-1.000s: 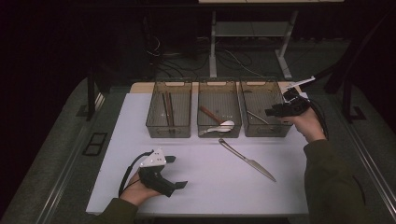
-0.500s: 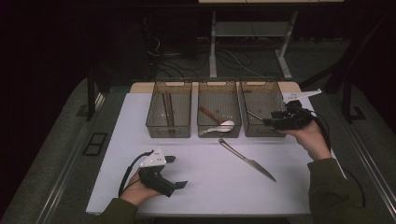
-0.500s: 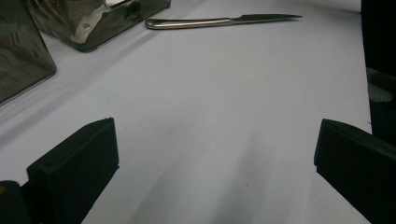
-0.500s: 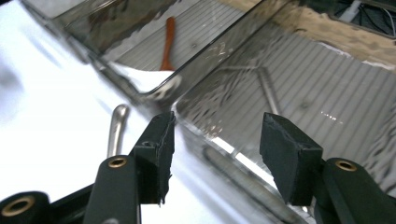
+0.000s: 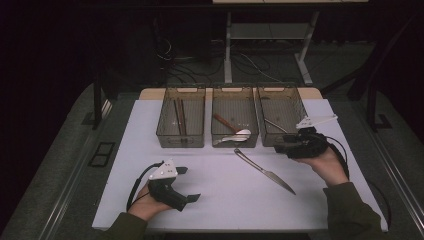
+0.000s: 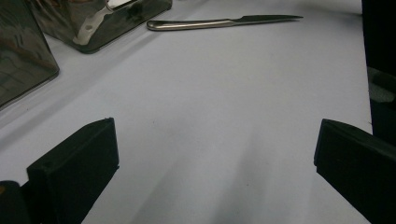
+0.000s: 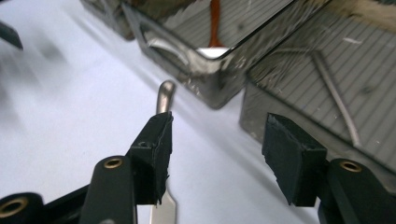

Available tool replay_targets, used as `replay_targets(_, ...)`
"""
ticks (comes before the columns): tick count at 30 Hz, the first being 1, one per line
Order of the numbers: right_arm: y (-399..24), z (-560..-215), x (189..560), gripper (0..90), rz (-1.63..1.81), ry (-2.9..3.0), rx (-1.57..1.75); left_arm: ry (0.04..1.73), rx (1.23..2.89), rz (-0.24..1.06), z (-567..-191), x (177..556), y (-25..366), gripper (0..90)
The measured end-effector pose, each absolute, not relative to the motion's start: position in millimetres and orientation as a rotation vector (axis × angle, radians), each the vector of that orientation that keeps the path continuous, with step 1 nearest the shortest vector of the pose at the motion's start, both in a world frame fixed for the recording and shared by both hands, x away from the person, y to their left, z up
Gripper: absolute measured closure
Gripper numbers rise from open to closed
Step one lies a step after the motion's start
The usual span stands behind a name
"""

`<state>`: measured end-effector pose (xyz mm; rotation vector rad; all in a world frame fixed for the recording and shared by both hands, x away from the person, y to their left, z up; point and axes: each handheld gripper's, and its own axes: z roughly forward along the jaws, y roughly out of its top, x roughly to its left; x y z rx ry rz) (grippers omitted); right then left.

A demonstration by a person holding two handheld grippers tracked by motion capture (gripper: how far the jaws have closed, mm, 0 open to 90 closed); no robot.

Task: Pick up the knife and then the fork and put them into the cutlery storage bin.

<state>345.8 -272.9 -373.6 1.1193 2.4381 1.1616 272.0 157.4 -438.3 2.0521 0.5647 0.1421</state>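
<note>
**Right tongs come down beside the knife**

Left tongs (image 5: 192, 184) rest on the white worktop (image 5: 225, 200), jaws wide apart, empty. The butter knife (image 5: 264, 170) lies in front of the middle bin (image 5: 235, 142). The right gripper view shows its handle (image 7: 164, 95) passing under one jaw. Right tongs (image 5: 280, 148), earlier over the right bin (image 5: 295, 107), now sit lower beside it, jaws apart, just been opening, gripping nothing.

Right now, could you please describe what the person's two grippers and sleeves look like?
Both are black handheld tools with two blocky black jaws. The left gripper and the right gripper each carry a pale grey three-cornered plate on top and trail a black cable. The sleeves are dark olive green.
</note>
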Motion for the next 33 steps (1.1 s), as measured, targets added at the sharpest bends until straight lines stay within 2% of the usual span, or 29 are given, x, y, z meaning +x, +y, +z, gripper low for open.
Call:
replay_targets(12, -248, -390, 345, 45.6, 1.008, 2.588, 1.078, 0.564, 2.050, 0.139, -438, 272, 158, 0.0)
replay_targets(22, -232, -395, 350, 52.3, 0.929, 2.694, 1.089, 0.571, 2.054, 0.136, -439, 273, 157, 0.0)
replay_targets(33, -190, -399, 363, 60.8, 0.606, 2.884, 0.947, 0.568, 2.050, 0.135, -439, 273, 158, 0.0)
